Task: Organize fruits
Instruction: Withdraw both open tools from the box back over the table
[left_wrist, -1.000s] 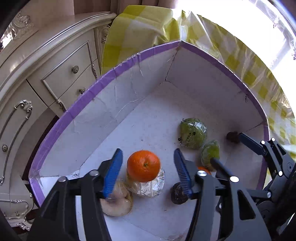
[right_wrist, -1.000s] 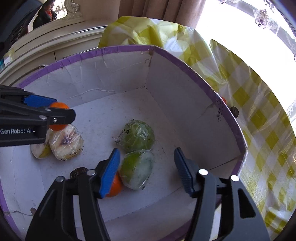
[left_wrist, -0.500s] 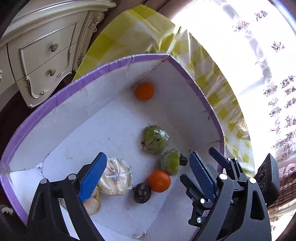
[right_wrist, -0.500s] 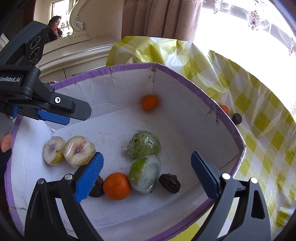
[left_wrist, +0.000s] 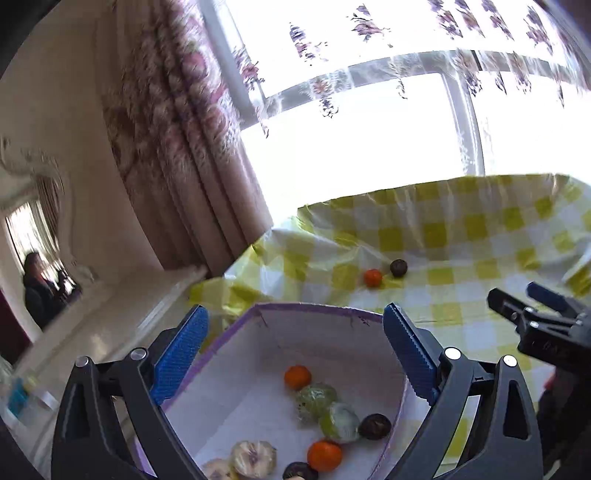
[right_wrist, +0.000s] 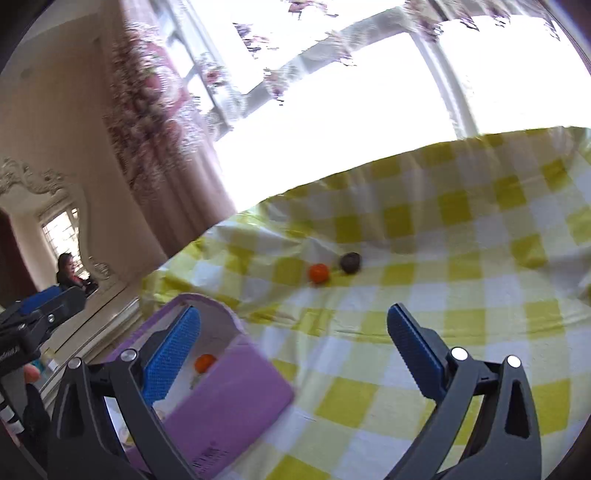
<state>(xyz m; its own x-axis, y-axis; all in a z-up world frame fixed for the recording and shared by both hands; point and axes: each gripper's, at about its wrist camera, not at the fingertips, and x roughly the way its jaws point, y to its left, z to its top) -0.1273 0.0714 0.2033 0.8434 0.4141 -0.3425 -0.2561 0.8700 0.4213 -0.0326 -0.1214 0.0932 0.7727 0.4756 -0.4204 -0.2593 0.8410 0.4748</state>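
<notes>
A purple-rimmed white box (left_wrist: 306, 308) (right_wrist: 225, 402) holds several fruits: two oranges (left_wrist: 297, 376) (left_wrist: 324, 455), two wrapped green fruits (left_wrist: 316, 400), dark round fruits (left_wrist: 375, 426) and wrapped pale halves (left_wrist: 253, 459). On the yellow checked cloth (right_wrist: 443, 280) beyond the box lie a small orange (left_wrist: 372, 277) (right_wrist: 318, 273) and a dark fruit (left_wrist: 399, 267) (right_wrist: 350, 262). My left gripper (left_wrist: 293, 350) hangs above the box, its jaws opening, nothing between them. My right gripper (right_wrist: 293, 347) is over the cloth to the right of the box, its jaws opening and empty; it also shows at the right in the left wrist view (left_wrist: 532, 306).
A curtain (left_wrist: 177, 147) and bright window (left_wrist: 369, 129) stand behind the table. A white dresser top (left_wrist: 110, 321) and an ornate mirror (right_wrist: 70, 236) are at the left; a person is reflected in the mirror.
Both grippers let go of their fruits in the box, opened wide, and swung up and back out of the box toward the cloth. An orange now lies at the box's far side.
</notes>
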